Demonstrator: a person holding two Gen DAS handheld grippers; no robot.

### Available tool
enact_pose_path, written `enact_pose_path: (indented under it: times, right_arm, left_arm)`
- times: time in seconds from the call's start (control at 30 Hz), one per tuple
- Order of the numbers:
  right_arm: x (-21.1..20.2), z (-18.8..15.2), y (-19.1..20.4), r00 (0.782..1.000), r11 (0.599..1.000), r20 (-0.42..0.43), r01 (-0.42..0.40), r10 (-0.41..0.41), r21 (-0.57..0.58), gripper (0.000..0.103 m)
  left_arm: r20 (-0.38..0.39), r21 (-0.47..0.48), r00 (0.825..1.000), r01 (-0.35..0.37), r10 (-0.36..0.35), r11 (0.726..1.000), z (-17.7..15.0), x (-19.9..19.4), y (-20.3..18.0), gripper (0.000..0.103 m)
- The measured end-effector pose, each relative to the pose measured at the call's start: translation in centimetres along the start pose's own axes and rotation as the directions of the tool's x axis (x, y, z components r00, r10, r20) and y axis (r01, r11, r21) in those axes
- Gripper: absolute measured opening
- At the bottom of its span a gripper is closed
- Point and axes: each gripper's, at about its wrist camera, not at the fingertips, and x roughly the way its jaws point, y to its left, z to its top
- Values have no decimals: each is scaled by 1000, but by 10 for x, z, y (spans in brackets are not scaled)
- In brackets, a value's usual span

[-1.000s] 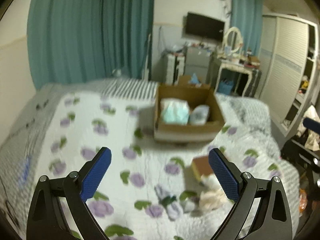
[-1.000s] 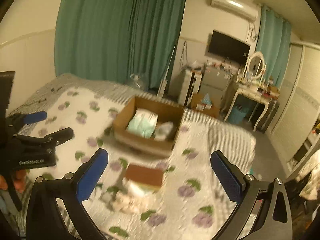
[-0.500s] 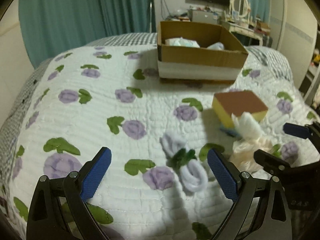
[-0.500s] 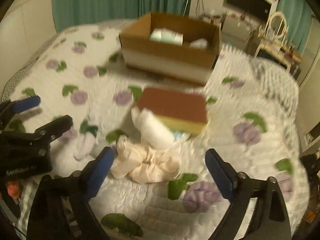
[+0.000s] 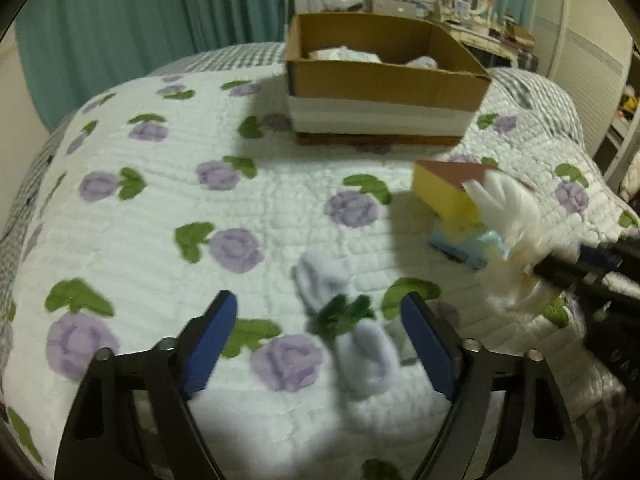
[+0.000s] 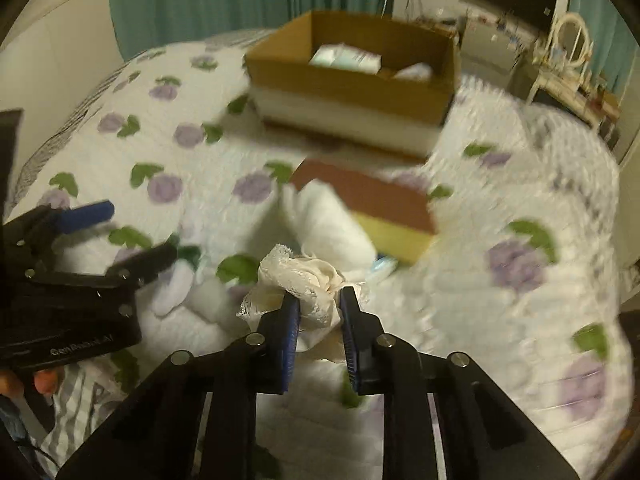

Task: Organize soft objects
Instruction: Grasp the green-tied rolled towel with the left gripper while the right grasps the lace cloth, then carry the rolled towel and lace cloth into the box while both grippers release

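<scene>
A pale lavender sock bundle (image 5: 362,354) with a dark green piece lies on the flowered quilt (image 5: 160,216). It sits between the fingers of my left gripper (image 5: 320,340). The jaws are closing and the pads are still apart from it. My right gripper (image 6: 319,300) is shut on a cream lace cloth (image 6: 300,276), lifted slightly off the quilt. Just behind it lie a white fluffy cloth (image 6: 332,224) and a yellow sponge with a brown top (image 6: 372,208). A light blue item (image 5: 468,246) peeks from under the sponge. In the left wrist view the right gripper (image 5: 580,264) enters from the right.
An open cardboard box (image 5: 384,80) stands farther back on the bed with a teal-white pack and a pale bundle inside. Teal curtains hang behind the bed. A dressing table and a wardrobe stand at the far right. A striped cloth (image 6: 80,396) lies at the near edge.
Both grippers have come down close to the quilt. The right jaws went from wide open to shut on the cream lace cloth. The left jaws have narrowed around the lavender socks.
</scene>
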Motion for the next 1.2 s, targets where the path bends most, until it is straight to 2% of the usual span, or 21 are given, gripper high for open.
enact_pose_path:
  times: [0.13,0.23,0.27,0.37,0.67,0.87,1.07,1.2]
  right_arm:
    - [-11,3,-8,999,999,36,32,-32,-4,19]
    - [-6,-1,-12,1000,1000,25,10,-10,9,19]
    - [-4,-2,-12,1000,1000,19,7,-7,8,19]
    - [-4,-5,-10,1000,1000,16,-2,2,6,19]
    - [-37,-14,-7,998,1000,62,8,-9,14,19]
    - [-70,-16,-7,994,999,109,25,-28,27,19]
    - [-103,-4,-9,983,998,175,54,-58,27,19]
    - [-125,17,-11,970,997,232,72,-73,12,19]
  left_arm:
    - [-75,15,997,1,0,1000,-2,24,-7,61]
    - [-130,3,992,3,-2,1000,-7,41,-6,44]
    - [-134,-3,991,13,-13,1000,-8,42,-5,37]
    - [-103,9,994,38,-37,999,-8,31,-7,31]
    - [-19,12,996,88,-87,996,-4,-12,-5,29]
    - [46,17,991,121,-122,992,2,-42,-5,29]
    - [117,32,983,141,-144,990,19,-70,-4,29]
    - [166,50,974,146,-153,988,38,-86,-3,29]
